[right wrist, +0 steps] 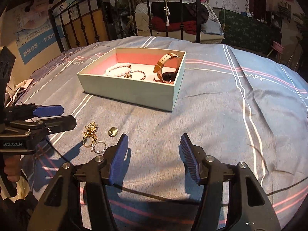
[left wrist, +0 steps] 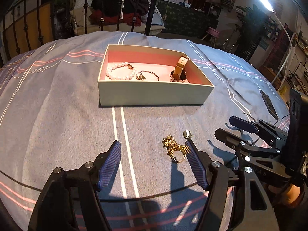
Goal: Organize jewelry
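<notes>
An open box (left wrist: 154,94) (right wrist: 134,94) with a pink lining stands on the bed. It holds a pearl bracelet (left wrist: 120,72) (right wrist: 117,69), a thin bangle (left wrist: 148,75) (right wrist: 139,73) and a watch (left wrist: 179,71) (right wrist: 163,65). On the bedspread lie an ornate gold ring (left wrist: 174,148) (right wrist: 90,133), a small gold piece (left wrist: 187,134) (right wrist: 113,131) and a silver ring (right wrist: 100,146). My left gripper (left wrist: 154,150) (right wrist: 67,115) is open and empty, its right finger just beside the gold ring. My right gripper (right wrist: 155,141) (left wrist: 227,129) is open and empty, right of the rings.
The blue-grey bedspread (left wrist: 57,115) with white and pink stripes covers the bed. A black metal bed frame (right wrist: 134,15) stands behind the box. A dark flat object (left wrist: 268,104) lies at the right on the bedspread.
</notes>
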Action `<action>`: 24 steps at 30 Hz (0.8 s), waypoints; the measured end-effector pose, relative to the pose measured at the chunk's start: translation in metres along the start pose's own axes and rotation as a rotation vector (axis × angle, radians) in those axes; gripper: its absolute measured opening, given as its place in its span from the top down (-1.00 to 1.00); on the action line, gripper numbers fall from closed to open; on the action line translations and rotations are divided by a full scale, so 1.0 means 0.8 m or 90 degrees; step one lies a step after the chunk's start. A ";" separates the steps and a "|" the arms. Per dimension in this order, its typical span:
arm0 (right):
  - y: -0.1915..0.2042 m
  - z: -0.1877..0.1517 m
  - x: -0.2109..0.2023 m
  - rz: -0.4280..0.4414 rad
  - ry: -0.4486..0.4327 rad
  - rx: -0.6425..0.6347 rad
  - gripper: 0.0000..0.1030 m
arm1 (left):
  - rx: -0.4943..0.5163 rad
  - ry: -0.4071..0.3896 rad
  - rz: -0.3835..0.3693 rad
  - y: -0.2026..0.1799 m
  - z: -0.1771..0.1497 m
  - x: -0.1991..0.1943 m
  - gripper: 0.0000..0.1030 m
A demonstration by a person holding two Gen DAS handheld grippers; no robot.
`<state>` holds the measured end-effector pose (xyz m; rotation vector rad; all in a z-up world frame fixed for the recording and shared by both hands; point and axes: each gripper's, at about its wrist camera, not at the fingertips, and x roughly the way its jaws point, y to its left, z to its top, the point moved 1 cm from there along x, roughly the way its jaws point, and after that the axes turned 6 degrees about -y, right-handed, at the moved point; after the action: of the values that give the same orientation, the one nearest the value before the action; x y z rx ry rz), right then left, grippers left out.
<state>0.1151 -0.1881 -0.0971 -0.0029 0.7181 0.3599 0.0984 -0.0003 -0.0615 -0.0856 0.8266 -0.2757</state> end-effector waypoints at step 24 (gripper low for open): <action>0.009 -0.011 0.007 0.010 0.011 -0.012 -0.11 | 0.028 0.035 0.007 -0.029 -0.007 0.034 0.08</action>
<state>0.1111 -0.1804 -0.1064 -0.0188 0.7319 0.3817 0.1072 -0.0300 -0.0807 -0.0325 0.8742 -0.2859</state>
